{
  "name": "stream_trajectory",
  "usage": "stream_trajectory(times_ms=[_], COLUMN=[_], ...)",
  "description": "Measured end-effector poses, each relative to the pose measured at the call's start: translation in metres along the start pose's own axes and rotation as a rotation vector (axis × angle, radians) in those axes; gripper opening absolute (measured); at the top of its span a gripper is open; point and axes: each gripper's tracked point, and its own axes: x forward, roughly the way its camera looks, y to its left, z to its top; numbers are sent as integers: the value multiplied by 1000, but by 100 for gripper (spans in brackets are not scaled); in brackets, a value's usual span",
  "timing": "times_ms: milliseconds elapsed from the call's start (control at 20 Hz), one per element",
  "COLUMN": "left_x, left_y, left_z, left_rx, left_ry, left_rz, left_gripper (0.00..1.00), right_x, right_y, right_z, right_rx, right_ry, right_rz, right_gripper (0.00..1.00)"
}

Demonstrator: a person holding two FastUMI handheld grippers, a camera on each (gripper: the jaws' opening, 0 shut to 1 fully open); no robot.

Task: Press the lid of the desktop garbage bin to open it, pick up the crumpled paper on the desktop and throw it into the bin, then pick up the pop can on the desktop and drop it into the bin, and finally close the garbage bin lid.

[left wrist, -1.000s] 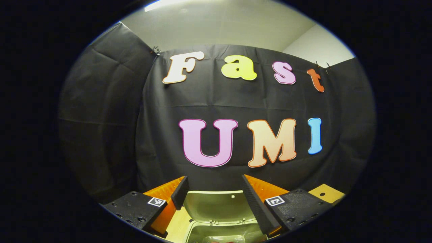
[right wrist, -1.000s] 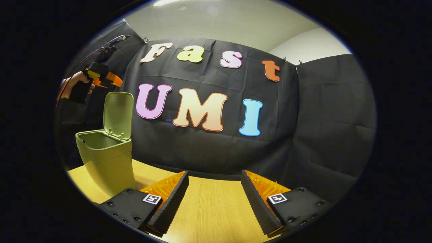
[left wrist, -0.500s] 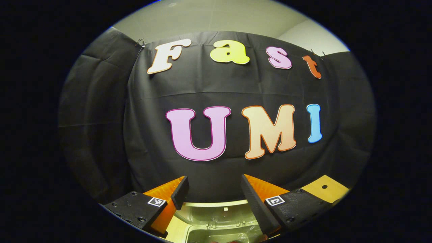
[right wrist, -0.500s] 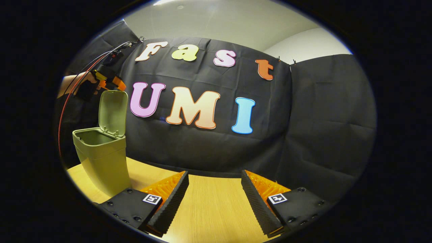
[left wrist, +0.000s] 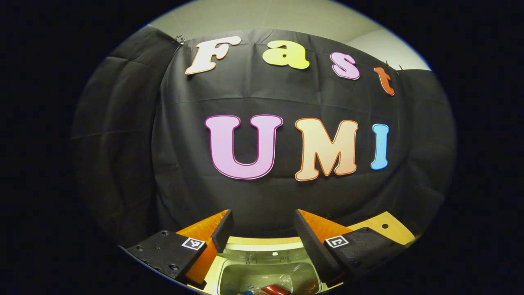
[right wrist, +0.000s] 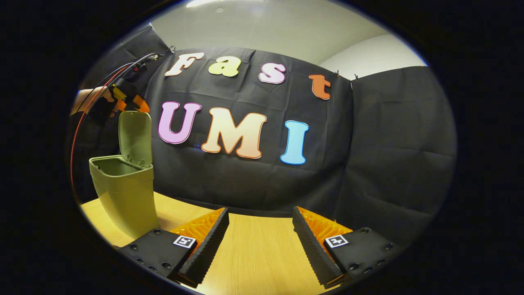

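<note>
Green bin (right wrist: 123, 192) lid (right wrist: 134, 137) upright beneath spread, empty left tool (left wrist: 262, 229).

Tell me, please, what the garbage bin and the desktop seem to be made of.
The garbage bin looks like moulded plastic, olive green with a matte finish: its walls are smooth and of one colour, and the raised lid hangs on small moulded hinge clips. The desktop looks like light wood or a wood-look laminate, since fine straight grain lines run along it; which one, I cannot tell.
</note>
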Motion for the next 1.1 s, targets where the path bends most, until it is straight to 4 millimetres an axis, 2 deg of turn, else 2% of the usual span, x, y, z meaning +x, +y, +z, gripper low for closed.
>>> stream_trajectory(times_ms=[50,300,550,600,800,1000,1100], left_x=[-6,-43,-64,-68,-76,-84,-85], left_y=[-1,-5,-12,-14,-10,-16,-14], left_z=[-5,-37,-95,-99,-140,-153,-171], left_rx=[0,-2,-96,-106,-65,-75,-60], left_ry=[0,-4,72,58,118,127,161], left_rz=[5,13,-9,-16,16,-1,12], left_gripper=[90,90,92,92,91,94,93], right_x=[-1,-4,-3,-4,-8,-14,-15], right_y=[1,3,4,5,6,11,11], right_z=[-1,-7,2,2,-3,-9,-11], right_rx=[3,14,21,21,17,15,5], right_ry=[-1,15,8,9,22,33,33], right_rz=[4,21,36,38,50,71,77], right_gripper=[98,98,100,98,98,100,98])
